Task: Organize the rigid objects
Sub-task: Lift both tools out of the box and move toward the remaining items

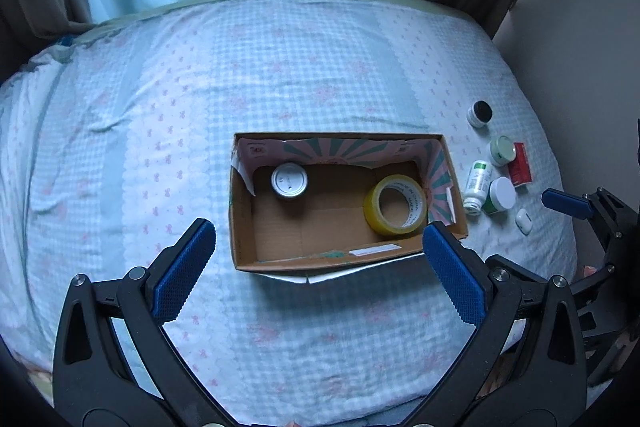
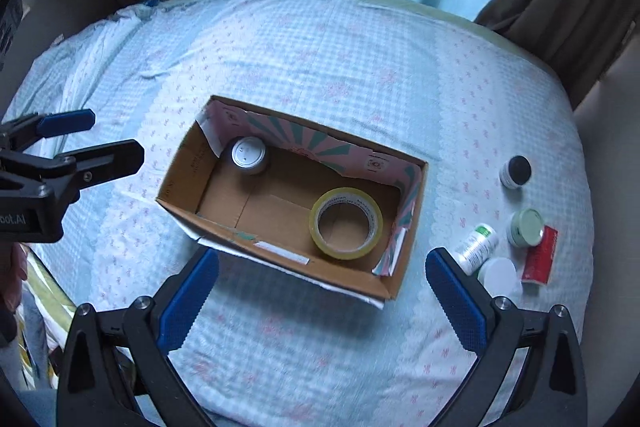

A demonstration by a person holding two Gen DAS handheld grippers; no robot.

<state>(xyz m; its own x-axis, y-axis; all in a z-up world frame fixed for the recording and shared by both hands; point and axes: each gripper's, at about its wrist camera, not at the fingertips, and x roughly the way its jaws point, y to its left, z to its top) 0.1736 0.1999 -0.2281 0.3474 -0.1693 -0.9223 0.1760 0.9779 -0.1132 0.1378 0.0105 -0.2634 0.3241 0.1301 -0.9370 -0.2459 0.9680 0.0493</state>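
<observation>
An open cardboard box (image 1: 240,223) sits on a checked bedsheet (image 1: 304,67), holding 1 silver-lidded can (image 1: 289,180) at its far left and 1 yellow tape roll (image 1: 396,205) at its right. Right of the box lies a tight cluster: a white bottle (image 2: 476,247) on its side, a white-lidded jar (image 2: 499,275), a green-lidded jar (image 2: 526,227) and a red packet (image 2: 540,257); a black-lidded jar (image 2: 516,171) sits farther off. Both the left gripper (image 1: 318,273) and right gripper (image 2: 320,301) hover wide apart and empty. Likely risks: the bottle rolling on soft bedding, or a pad nudging neighbours because items touch.

Dim bluish daylight from the curtained window; strong fisheye bending, dark corners.
</observation>
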